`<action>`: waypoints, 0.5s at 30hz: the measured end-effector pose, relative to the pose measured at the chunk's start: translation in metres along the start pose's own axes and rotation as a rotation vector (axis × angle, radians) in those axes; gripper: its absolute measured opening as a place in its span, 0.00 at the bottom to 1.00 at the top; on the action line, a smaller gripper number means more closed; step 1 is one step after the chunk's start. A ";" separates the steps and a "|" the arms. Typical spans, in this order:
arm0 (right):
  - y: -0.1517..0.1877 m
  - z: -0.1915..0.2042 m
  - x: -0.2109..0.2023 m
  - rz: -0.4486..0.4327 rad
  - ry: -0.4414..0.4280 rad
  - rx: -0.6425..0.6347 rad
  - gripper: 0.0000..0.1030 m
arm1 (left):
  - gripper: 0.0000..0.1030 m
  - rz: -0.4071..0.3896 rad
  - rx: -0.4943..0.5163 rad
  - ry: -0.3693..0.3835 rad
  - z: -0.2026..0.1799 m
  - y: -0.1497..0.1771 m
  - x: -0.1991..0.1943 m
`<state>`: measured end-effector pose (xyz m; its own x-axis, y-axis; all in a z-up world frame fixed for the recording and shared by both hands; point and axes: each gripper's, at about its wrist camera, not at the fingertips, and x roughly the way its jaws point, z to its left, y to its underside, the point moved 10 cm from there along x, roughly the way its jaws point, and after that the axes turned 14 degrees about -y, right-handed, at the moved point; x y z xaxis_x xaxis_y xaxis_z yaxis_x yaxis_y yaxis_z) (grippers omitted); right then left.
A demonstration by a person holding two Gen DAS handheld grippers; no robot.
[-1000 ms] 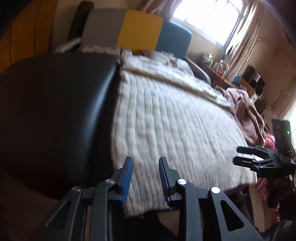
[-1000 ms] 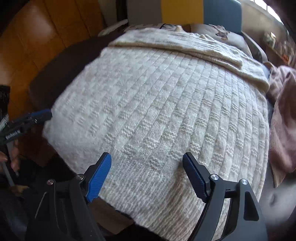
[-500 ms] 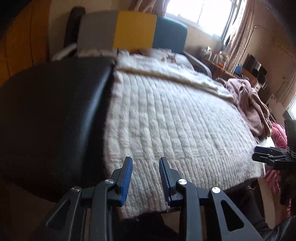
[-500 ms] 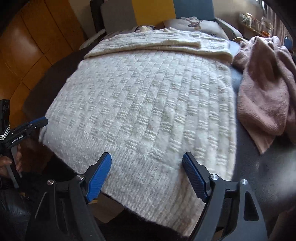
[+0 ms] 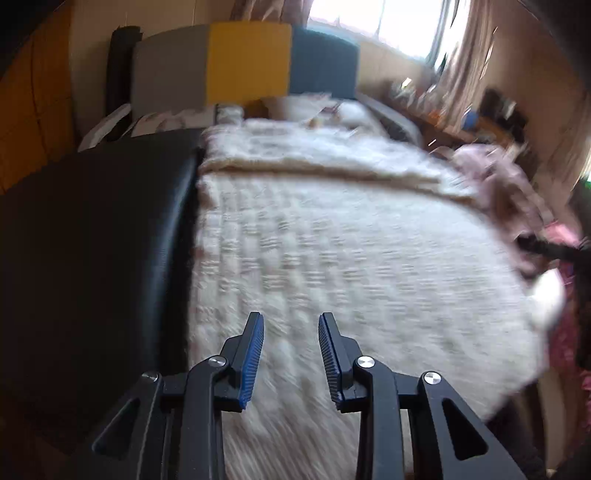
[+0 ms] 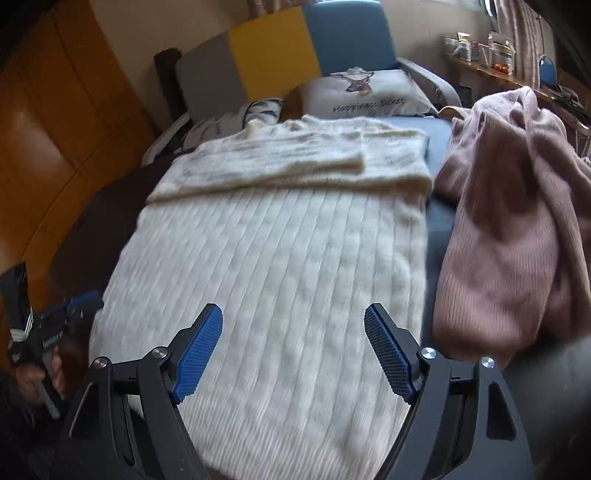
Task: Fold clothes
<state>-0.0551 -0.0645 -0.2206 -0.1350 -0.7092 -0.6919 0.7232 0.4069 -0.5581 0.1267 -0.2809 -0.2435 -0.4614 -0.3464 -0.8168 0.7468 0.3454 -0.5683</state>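
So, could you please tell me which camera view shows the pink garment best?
The right wrist view: the pink garment fills its right side, sharp, heaped beside the cream sweater. The left wrist view shows only a blurred strip of it at the far right edge.

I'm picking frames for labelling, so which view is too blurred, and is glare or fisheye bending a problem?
Left wrist view: motion blur smears the cream knit sweater, the window is blown out, and the dark corners are vignetted. Right wrist view: sharper, with the pink garment and pillow print readable; slight blur low on the sweater, edges bent by the fisheye.
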 end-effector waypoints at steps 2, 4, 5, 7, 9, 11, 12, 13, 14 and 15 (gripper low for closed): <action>0.013 -0.024 0.026 0.093 0.050 0.057 0.80 | 0.29 0.016 0.003 0.021 -0.002 -0.002 0.005; 0.020 -0.029 0.030 0.119 0.045 0.040 0.81 | 0.29 -0.008 -0.012 0.058 -0.004 -0.012 0.000; 0.023 -0.031 0.032 0.129 0.040 0.029 0.81 | 0.30 -0.026 -0.011 0.068 -0.005 -0.022 -0.003; 0.005 -0.023 0.022 0.078 -0.047 0.049 0.81 | 0.30 -0.069 0.004 0.063 -0.005 -0.043 -0.005; -0.018 -0.026 0.017 0.031 -0.046 0.034 0.81 | 0.30 -0.078 0.008 0.054 -0.007 -0.067 0.004; -0.042 -0.039 0.017 0.000 -0.002 0.023 0.81 | 0.30 -0.076 0.010 0.038 -0.009 -0.085 0.019; -0.049 -0.047 0.021 -0.007 -0.012 0.045 0.81 | 0.30 -0.073 0.014 0.028 -0.011 -0.092 0.027; -0.056 -0.056 0.025 -0.012 -0.027 0.071 0.81 | 0.30 -0.066 0.020 0.014 -0.012 -0.098 0.036; -0.059 -0.067 0.031 -0.007 -0.053 0.112 0.81 | 0.30 -0.045 0.028 -0.012 -0.011 -0.099 0.049; -0.055 -0.079 0.043 0.032 -0.067 0.155 0.81 | 0.30 -0.010 0.033 -0.034 -0.008 -0.095 0.063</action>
<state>-0.1545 -0.0715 -0.2557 -0.0688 -0.7365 -0.6730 0.8231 0.3393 -0.4555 0.0225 -0.3286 -0.2416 -0.4524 -0.3792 -0.8071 0.7580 0.3132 -0.5721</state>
